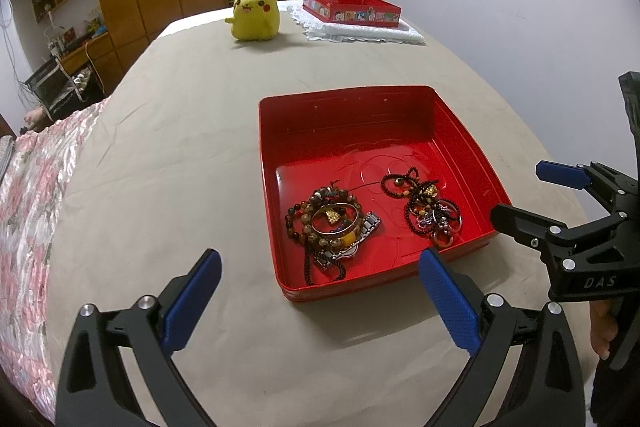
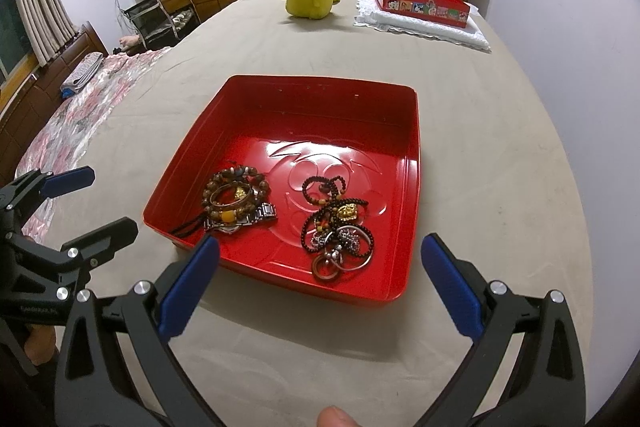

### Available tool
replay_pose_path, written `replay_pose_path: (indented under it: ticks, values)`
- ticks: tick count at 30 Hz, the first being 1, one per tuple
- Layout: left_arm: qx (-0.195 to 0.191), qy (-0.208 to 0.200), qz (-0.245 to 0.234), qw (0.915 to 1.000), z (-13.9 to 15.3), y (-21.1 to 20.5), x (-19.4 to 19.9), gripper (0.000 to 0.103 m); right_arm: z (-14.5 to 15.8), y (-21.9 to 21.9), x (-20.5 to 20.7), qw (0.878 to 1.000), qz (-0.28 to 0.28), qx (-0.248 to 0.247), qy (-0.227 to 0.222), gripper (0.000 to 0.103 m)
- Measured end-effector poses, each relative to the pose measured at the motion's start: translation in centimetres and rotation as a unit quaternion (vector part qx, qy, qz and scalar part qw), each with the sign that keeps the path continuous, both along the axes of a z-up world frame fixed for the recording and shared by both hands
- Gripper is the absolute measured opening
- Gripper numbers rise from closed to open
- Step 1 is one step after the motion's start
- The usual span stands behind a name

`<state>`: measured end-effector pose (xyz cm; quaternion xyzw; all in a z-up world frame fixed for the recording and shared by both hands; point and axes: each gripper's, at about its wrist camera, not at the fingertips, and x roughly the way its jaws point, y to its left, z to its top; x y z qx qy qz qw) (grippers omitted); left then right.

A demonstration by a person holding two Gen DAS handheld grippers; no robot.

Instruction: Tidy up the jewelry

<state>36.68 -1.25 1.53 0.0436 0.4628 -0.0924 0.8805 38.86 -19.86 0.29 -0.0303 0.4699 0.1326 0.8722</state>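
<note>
Both hand-held grippers, left (image 1: 320,263) and right (image 2: 320,247), hover spread and empty at the red tray's (image 2: 414,147) near edge on the bed (image 2: 500,107), the right nearer the tangled necklaces (image 2: 338,227), the left nearer the bracelet pile (image 1: 328,223).

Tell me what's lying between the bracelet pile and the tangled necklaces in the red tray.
Nothing: only bare red tray floor separates the bracelet pile from the tangled necklaces, clearest in the right wrist view.
</note>
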Motion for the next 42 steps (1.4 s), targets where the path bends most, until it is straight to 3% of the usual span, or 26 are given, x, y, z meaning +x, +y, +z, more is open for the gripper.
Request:
replay_pose_path:
  ticks: [42]
  values:
    - [-0.002,0.003,0.002,1.0000,0.07,0.17,-0.02,0.099,0.74,0.30,-0.28,1.000,0.003,-0.003,-0.001,0.100]
